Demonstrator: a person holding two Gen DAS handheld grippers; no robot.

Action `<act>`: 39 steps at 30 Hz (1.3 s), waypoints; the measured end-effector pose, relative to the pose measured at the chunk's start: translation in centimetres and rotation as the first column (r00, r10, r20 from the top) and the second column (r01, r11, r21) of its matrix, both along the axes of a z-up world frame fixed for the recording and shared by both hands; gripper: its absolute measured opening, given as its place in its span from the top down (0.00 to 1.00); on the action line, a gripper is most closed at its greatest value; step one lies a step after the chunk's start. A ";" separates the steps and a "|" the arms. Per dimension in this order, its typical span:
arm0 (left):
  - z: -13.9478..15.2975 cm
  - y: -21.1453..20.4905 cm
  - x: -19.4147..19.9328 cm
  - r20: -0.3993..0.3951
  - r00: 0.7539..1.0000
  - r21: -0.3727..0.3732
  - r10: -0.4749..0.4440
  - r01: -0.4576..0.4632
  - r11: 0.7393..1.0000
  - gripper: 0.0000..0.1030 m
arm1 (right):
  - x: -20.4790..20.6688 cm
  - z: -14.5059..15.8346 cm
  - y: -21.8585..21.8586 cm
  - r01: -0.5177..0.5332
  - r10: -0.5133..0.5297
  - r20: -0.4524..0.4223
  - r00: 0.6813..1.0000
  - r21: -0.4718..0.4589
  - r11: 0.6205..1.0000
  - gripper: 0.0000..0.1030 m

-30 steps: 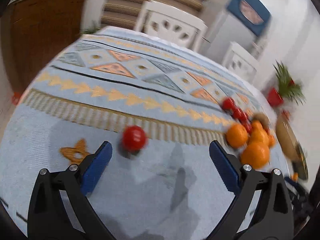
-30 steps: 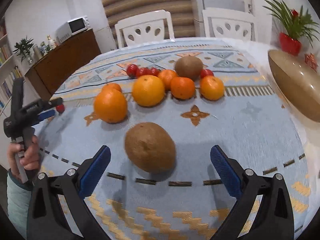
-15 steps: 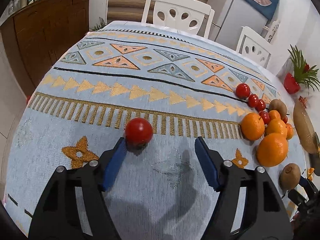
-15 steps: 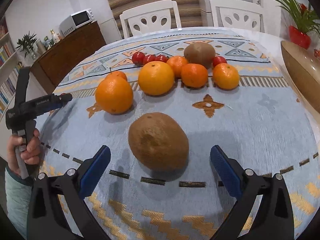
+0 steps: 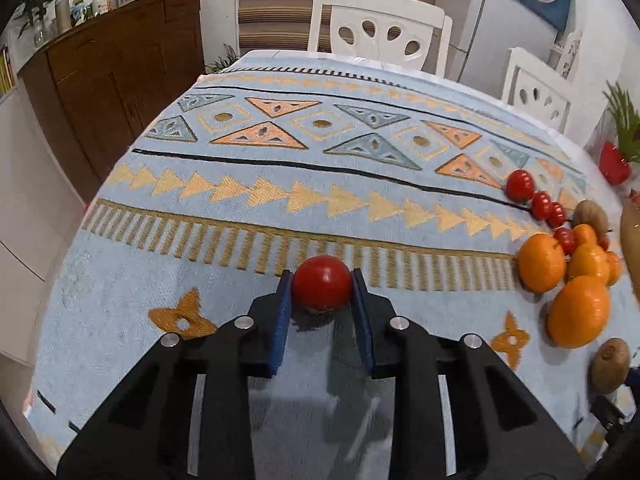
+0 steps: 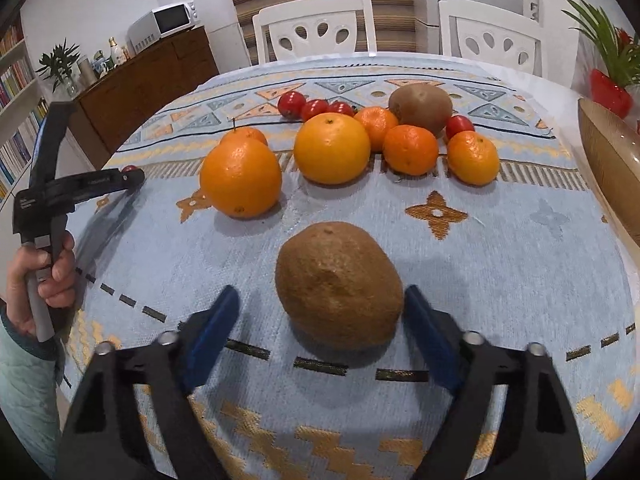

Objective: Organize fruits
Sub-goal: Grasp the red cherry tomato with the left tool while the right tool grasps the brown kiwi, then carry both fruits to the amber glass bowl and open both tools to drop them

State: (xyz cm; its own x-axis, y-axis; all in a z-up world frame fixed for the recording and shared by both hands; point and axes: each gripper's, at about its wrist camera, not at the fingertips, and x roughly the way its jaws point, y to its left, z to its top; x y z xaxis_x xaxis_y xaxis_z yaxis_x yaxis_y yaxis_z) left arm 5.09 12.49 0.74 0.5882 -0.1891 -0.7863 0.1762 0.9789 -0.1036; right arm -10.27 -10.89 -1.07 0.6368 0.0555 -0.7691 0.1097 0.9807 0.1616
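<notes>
My left gripper [image 5: 322, 286] is shut on a red tomato [image 5: 322, 288] low over the patterned tablecloth [image 5: 280, 160]; the same gripper shows at the left in the right wrist view, held by a hand [image 6: 48, 276]. My right gripper [image 6: 322, 308] is open, its blue pads either side of a brown kiwi [image 6: 338, 290] lying on the cloth, not touching it. Beyond it sit two big oranges [image 6: 240, 176] [image 6: 332, 148], several mandarins [image 6: 410, 150], a second kiwi [image 6: 420, 108] and a row of small tomatoes [image 6: 316, 106].
A wooden bowl [image 6: 612, 168] stands at the table's right edge, with a red potted plant [image 6: 608, 88] behind it. Two white chairs [image 6: 316, 28] line the far side. A brown sideboard [image 5: 112, 80] with a microwave stands to the left.
My left gripper has closed its jaws around the tomato, which stood between open fingers before. My right gripper has moved forward around the near kiwi and narrowed a little.
</notes>
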 end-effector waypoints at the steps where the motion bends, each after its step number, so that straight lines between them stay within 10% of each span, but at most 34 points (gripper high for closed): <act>1: 0.2 -0.1 -0.3 -0.002 1.000 -0.025 -0.009 0.009 1.000 0.73 | 0.1 -0.1 0.0 0.006 -0.006 -0.003 1.000 -0.009 1.000 0.33; 16: 6.9 -12.7 -7.1 0.174 0.939 0.001 -0.295 0.299 0.954 0.73 | -3.2 2.0 -3.3 0.059 -0.064 0.103 0.993 0.045 0.997 0.45; 22: 10.5 -21.5 -9.5 0.248 0.854 0.047 -0.458 0.461 0.886 0.73 | -5.8 5.1 -10.0 0.204 -0.209 0.172 0.963 0.045 0.978 0.45; 31: 12.6 -37.2 -11.9 0.240 0.695 -0.018 -0.678 0.701 0.713 0.73 | -9.3 8.1 -21.9 0.480 -0.480 0.206 0.852 0.053 0.875 0.45; 39: 9.5 -46.1 -12.7 0.160 0.628 -0.037 -0.762 0.775 0.631 0.73 | -9.5 7.1 -28.9 0.630 -0.628 0.128 0.768 0.028 0.776 0.45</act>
State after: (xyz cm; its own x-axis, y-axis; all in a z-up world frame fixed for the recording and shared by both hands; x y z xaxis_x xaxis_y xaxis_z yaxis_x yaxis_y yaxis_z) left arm -7.62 -33.65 10.21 0.2803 -0.6830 -0.6745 0.8766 0.4684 -0.1100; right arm -19.76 -39.79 6.06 0.6135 -0.4022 -0.6796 0.6833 0.7017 0.2016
